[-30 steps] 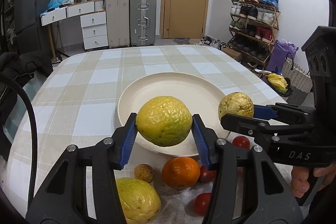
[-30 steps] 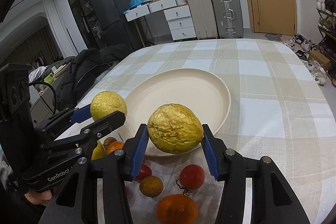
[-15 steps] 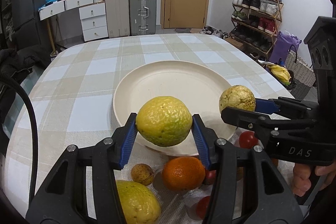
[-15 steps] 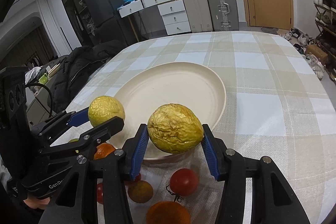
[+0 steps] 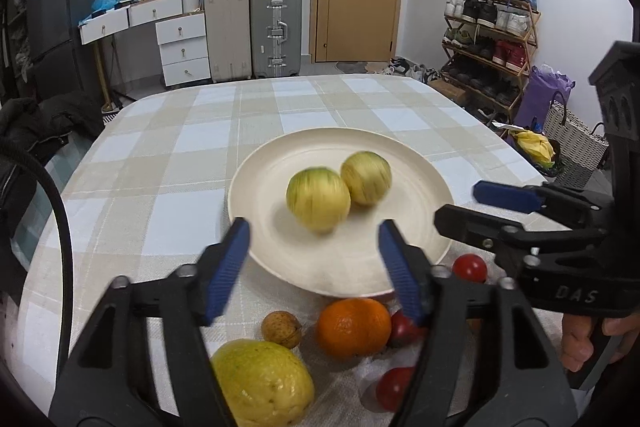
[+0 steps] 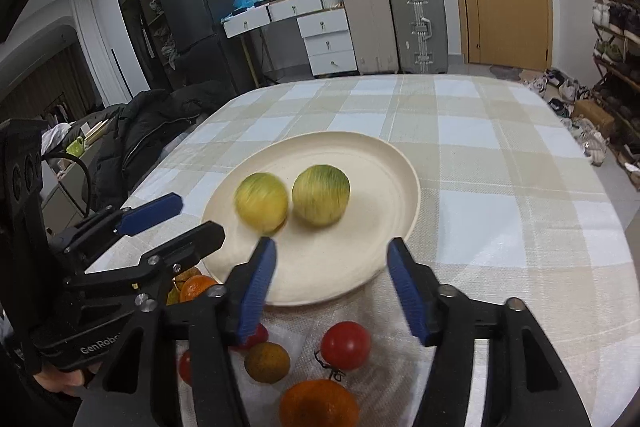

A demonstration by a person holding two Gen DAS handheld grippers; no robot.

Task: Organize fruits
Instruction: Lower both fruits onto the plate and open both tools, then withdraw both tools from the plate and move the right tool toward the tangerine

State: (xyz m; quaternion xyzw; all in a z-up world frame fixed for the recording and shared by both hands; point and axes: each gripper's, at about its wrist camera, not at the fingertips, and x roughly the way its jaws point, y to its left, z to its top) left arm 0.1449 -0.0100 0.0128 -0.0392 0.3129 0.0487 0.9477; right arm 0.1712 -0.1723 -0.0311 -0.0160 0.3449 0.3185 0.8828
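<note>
Two wrinkled yellow fruits lie blurred on the cream plate (image 5: 280, 251): one (image 5: 318, 199) nearer the left gripper, one (image 5: 366, 178) beside it. In the right wrist view they show as the left fruit (image 6: 261, 202) and the right fruit (image 6: 321, 200) on the plate (image 6: 320, 279). My left gripper (image 5: 314, 263) is open and empty just in front of the plate. My right gripper (image 6: 332, 285) is open and empty at the plate's near rim; it also shows in the left wrist view (image 5: 484, 211).
Loose fruit lies on the checked tablecloth in front of the plate: a large yellow fruit (image 5: 262, 383), an orange (image 5: 354, 327), a small brown fruit (image 5: 281, 329), and red tomatoes (image 5: 469, 267) (image 6: 345, 345). A dark coat (image 6: 148, 131) lies off the table's left edge.
Both grippers have opened and let go of their yellow fruits. The two fruits now lie on the plate, blurred as if still rolling. Both grippers have drawn back slightly.
</note>
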